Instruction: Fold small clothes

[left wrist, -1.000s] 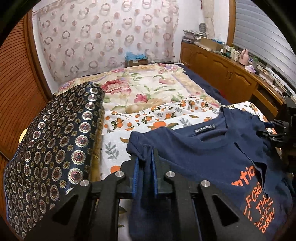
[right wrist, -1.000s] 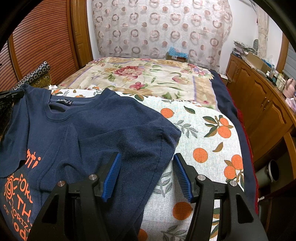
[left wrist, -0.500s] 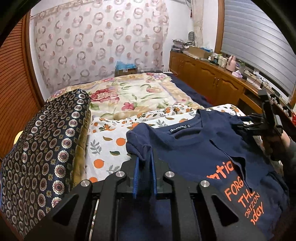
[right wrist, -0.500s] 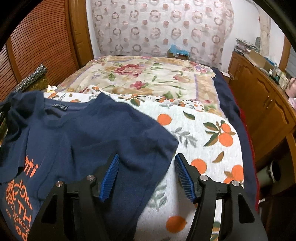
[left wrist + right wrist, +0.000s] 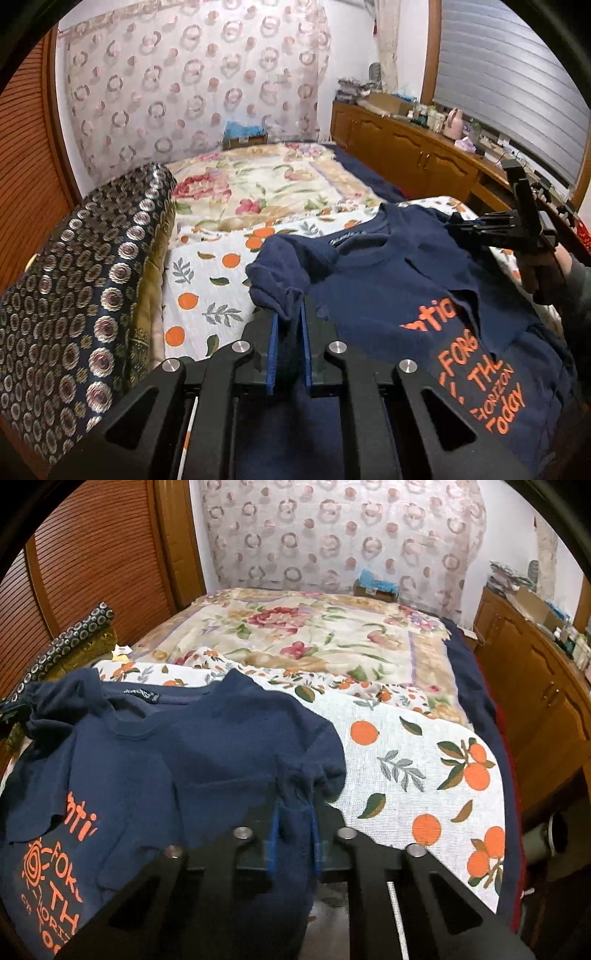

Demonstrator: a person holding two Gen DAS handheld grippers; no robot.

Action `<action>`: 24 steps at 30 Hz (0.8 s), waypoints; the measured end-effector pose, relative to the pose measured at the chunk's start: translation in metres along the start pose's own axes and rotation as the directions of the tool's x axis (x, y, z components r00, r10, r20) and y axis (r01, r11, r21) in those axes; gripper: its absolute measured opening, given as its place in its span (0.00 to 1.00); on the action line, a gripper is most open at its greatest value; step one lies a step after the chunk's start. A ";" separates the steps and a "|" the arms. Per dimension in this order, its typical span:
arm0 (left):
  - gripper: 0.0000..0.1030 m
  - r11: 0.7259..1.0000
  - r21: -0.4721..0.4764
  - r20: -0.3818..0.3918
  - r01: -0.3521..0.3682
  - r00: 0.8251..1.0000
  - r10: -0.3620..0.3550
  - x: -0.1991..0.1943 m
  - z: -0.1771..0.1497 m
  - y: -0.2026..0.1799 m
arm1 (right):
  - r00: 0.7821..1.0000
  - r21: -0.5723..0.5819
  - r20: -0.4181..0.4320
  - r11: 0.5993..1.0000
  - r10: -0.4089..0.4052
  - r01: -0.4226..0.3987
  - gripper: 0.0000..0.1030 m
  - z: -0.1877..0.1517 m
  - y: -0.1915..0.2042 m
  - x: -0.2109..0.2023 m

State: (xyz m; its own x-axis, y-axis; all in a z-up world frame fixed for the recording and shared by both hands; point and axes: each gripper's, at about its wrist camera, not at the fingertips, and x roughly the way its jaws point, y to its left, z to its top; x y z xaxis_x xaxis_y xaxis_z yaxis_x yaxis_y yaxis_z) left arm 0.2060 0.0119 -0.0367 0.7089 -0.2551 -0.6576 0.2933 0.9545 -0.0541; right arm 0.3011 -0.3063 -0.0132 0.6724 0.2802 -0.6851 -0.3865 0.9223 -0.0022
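A navy T-shirt (image 5: 388, 288) with orange lettering lies face up on the bed, collar toward the far end. My left gripper (image 5: 289, 314) is shut on its bunched left sleeve, which is lifted a little off the sheet. In the right wrist view my right gripper (image 5: 294, 805) has its jaws closing on the other sleeve of the T-shirt (image 5: 221, 738), with the fabric pinched between the blue pads. The right gripper (image 5: 458, 223) also shows at the shirt's far side in the left wrist view, held by a hand.
The shirt rests on an orange-print sheet (image 5: 207, 280) over a floral blanket (image 5: 332, 627). A dark patterned bolster (image 5: 85, 277) runs along the left side. Wooden cabinets (image 5: 535, 686) with clutter on top line the right of the bed.
The right gripper's jaws, wide apart around the sleeve edge before, have come together on the fabric. The left gripper has shifted slightly, still holding its sleeve.
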 end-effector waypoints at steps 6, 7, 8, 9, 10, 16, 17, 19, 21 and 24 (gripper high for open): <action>0.11 1.000 -0.003 0.064 0.001 0.998 -0.001 -0.041 -0.015 -0.003 | 0.988 0.000 0.154 1.000 0.001 -0.001 0.08 -0.014 0.010 -0.055; 0.11 1.000 -0.002 0.072 -0.002 0.997 0.002 -0.049 -0.019 -0.004 | 0.985 0.000 0.173 1.000 0.004 -0.004 0.08 -0.018 0.012 -0.065; 0.11 1.000 -0.003 0.081 -0.002 0.997 0.002 -0.058 -0.025 -0.004 | 0.982 0.002 0.191 1.000 0.008 -0.009 0.08 -0.025 0.014 -0.077; 0.11 1.000 -0.006 0.088 -0.002 0.996 0.003 -0.067 -0.030 -0.004 | 0.980 0.003 0.199 1.000 0.012 -0.013 0.08 -0.032 0.015 -0.085; 0.11 1.000 -0.009 0.095 -0.004 0.995 0.005 -0.074 -0.036 -0.004 | 0.978 0.002 0.207 1.000 0.017 -0.018 0.08 -0.040 0.017 -0.095; 0.11 0.999 -0.038 0.135 -0.014 0.991 0.019 -0.115 -0.070 0.002 | 0.967 0.017 0.250 0.999 0.040 -0.046 0.08 -0.091 0.025 -0.142; 0.11 0.999 -0.039 0.138 -0.013 0.990 0.019 -0.118 -0.074 0.002 | 0.967 0.019 0.252 0.999 0.042 -0.049 0.08 -0.099 0.026 -0.147; 0.11 0.999 -0.036 0.144 -0.017 0.989 0.022 -0.130 -0.086 0.002 | 0.965 0.018 0.259 0.998 0.046 -0.052 0.08 -0.117 0.030 -0.160; 0.11 0.999 -0.046 0.144 -0.012 0.989 0.018 -0.137 -0.093 0.001 | 0.964 0.018 0.261 0.998 0.049 -0.056 0.08 -0.132 0.034 -0.171; 0.11 0.999 -0.052 0.144 -0.003 0.990 0.011 -0.149 -0.108 -0.002 | 0.965 0.029 0.256 0.997 0.060 -0.070 0.08 -0.155 0.041 -0.186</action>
State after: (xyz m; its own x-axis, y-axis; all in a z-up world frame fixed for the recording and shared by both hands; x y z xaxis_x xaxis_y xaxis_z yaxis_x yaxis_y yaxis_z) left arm 0.0308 0.0649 -0.0196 0.7969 -0.2644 -0.5433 0.2572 0.9621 -0.0910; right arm 0.0627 -0.3617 0.0009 0.7871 0.3938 -0.4747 -0.4142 0.9078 0.0663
